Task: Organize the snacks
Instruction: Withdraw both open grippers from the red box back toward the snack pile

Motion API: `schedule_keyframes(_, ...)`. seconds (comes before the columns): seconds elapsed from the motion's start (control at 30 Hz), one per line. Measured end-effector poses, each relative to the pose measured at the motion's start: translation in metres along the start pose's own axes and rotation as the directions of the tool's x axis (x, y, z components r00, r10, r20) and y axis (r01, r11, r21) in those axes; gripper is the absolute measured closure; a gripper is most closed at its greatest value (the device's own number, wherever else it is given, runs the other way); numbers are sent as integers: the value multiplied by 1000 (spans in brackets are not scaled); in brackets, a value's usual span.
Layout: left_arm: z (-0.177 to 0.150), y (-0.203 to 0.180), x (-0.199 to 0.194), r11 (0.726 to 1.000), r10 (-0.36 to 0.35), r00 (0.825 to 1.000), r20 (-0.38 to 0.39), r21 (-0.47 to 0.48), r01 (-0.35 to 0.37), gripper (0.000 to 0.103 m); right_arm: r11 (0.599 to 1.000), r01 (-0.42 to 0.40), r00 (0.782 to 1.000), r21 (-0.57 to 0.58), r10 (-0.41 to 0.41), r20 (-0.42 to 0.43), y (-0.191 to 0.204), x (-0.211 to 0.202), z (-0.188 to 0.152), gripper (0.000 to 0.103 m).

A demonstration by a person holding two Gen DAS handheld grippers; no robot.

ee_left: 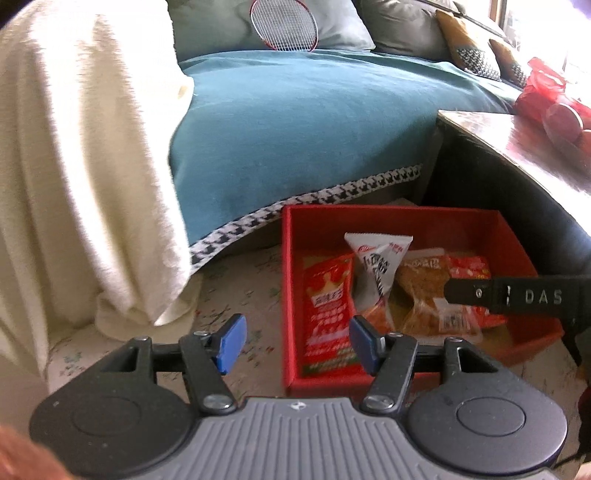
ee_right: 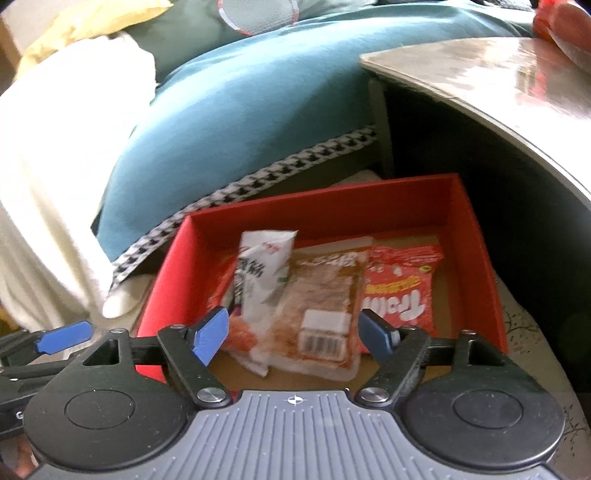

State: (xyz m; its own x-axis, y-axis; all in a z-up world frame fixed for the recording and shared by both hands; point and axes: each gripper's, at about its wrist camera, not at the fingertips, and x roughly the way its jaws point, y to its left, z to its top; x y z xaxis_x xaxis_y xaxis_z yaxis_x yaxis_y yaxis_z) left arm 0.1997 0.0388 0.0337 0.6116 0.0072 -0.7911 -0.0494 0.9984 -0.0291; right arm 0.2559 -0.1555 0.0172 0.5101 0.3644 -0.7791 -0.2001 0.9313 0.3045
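A red box (ee_left: 406, 218) (ee_right: 332, 203) sits on the patterned floor cloth and holds several snack packets. In the left wrist view a red packet (ee_left: 327, 306) lies at its left, a white triangular packet (ee_left: 376, 262) in the middle and a clear packet of brown snack (ee_left: 424, 291) to the right. In the right wrist view the white packet (ee_right: 262, 266), the brown packet (ee_right: 317, 295) and a red-orange packet (ee_right: 400, 284) show. My left gripper (ee_left: 295, 343) is open and empty over the box's near-left wall. My right gripper (ee_right: 293, 332) is open and empty just above the packets.
A teal-covered sofa (ee_left: 295, 122) with a white blanket (ee_left: 85, 166) stands behind the box. A shiny table (ee_left: 517, 147) with a red bag (ee_left: 554, 99) is at the right, close to the box. A racket (ee_left: 284, 22) leans on the cushions.
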Motion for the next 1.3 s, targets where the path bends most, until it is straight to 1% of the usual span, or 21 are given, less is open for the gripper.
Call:
schedule_keyframes(0.13,-17,17,-19,1000,4,1000,-4,-16,-4,46,999,-21,1000,-39,20,-18,17,-6,-9,20)
schedule_keyframes(0.17,-21,21,-22,1000,4,1000,-9,-25,-5,44,998,-28,999,-49,27,-20,21,-8,-12,19)
schedule_keyframes(0.2,-27,26,-26,999,3,1000,-15,-41,-4,43,998,-34,999,-60,33,-23,26,-9,-15,19)
schedule_keyframes(0.3,-43,37,-31,997,1,999,-43,-74,-4,42,994,-53,998,-96,50,-37,39,-16,-24,17)
schedule_keyframes(0.37,-50,40,-30,998,17,998,-54,-59,-20,42,991,-70,997,-112,65,-48,47,-20,-29,17)
schedule_keyframes(0.43,-53,43,-25,999,13,998,-67,-29,-15,42,988,-91,995,-128,83,-62,53,-24,-36,16)
schedule_keyframes(0.47,-54,44,-22,1000,3,997,-76,-22,-5,42,986,-98,994,-136,89,-67,56,-26,-39,16)
schedule_keyframes(0.53,-53,48,-12,999,-41,993,-111,8,42,42,982,-107,992,-154,95,-82,58,-28,-45,15)
schedule_keyframes(0.63,-54,48,3,988,-100,983,-154,101,116,42,980,-111,990,-167,94,-109,55,-27,-54,15)
schedule_keyframes(0.7,-56,45,11,970,-131,976,-176,182,163,42,980,-105,989,-168,84,-124,50,-24,-58,15)
schedule_keyframes(0.77,-58,39,23,950,-141,971,-194,251,188,42,983,-98,987,-157,77,-138,45,-22,-60,15)
schedule_keyframes(0.83,-58,35,34,932,-151,965,-215,294,211,42,985,-98,986,-139,77,-147,40,-20,-60,15)
schedule_keyframes(0.93,-59,30,50,905,-176,950,-257,336,259,42,987,-106,983,-120,86,-161,37,-17,-60,15)
schedule_keyframes(1.0,-59,32,56,898,-192,946,-261,341,276,27,986,-113,981,-123,91,-171,38,-16,-62,15)
schedule_keyframes(1.07,-58,40,62,907,-199,939,-281,310,285,22,984,-116,979,-133,91,-181,39,-15,-63,15)
schedule_keyframes(1.1,-60,45,63,915,-202,940,-275,290,282,22,984,-116,978,-137,90,-187,39,-14,-63,15)
schedule_keyframes(1.17,-67,47,57,922,-180,951,-250,293,252,23,984,-112,978,-138,85,-188,39,-13,-62,15)
schedule_keyframes(1.23,-72,45,52,928,-171,955,-241,287,239,28,986,-110,979,-128,86,-183,38,-15,-61,15)
schedule_keyframes(1.27,-74,44,49,934,-166,957,-236,275,230,35,986,-117,979,-121,94,-179,38,-17,-61,15)
schedule_keyframes(1.3,-75,43,47,938,-166,958,-235,263,227,46,985,-124,979,-118,102,-178,38,-19,-61,15)
